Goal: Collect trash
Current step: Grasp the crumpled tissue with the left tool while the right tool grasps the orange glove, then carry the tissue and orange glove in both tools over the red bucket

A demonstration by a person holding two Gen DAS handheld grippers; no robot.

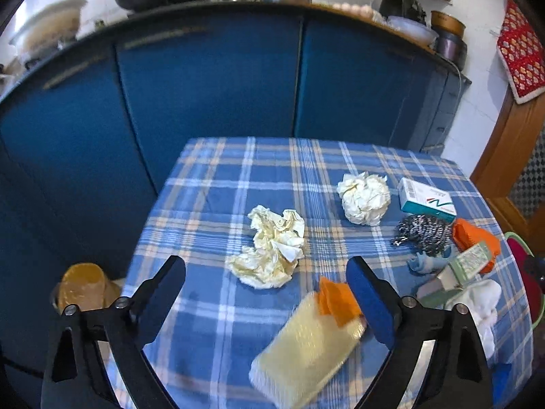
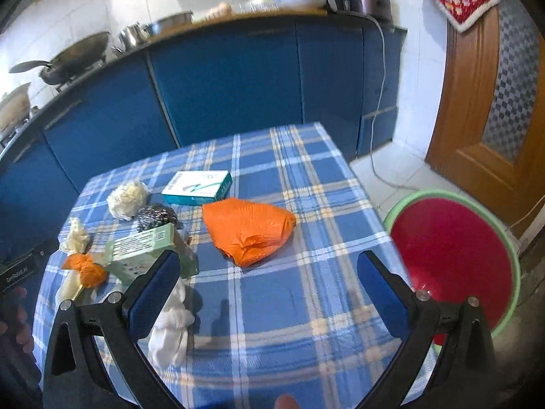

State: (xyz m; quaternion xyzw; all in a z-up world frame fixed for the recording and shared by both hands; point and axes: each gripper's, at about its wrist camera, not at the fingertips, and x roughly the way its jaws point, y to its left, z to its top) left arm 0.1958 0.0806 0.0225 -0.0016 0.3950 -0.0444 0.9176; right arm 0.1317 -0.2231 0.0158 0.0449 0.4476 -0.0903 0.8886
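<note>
Over the plaid table (image 1: 218, 306) we're holding both grippers (image 1: 265, 293) (image 2: 269, 286) wide open, empty. We're probably lining up crumpled paper (image 1: 269, 248) and the orange bag (image 2: 248, 228) for the red basin (image 2: 453, 248).

Both grippers tilted downward, jaws wide apart.

Left gripper (image 1: 265, 286) angled down with blue-padded jaws spread and nothing pinched between the pads. Right gripper (image 2: 269, 276) pitched down likewise, jaws gaping with nothing between them. Fingers (image 2: 15, 310) of a hand glimpsed at the right-wrist view's left edge.
</note>
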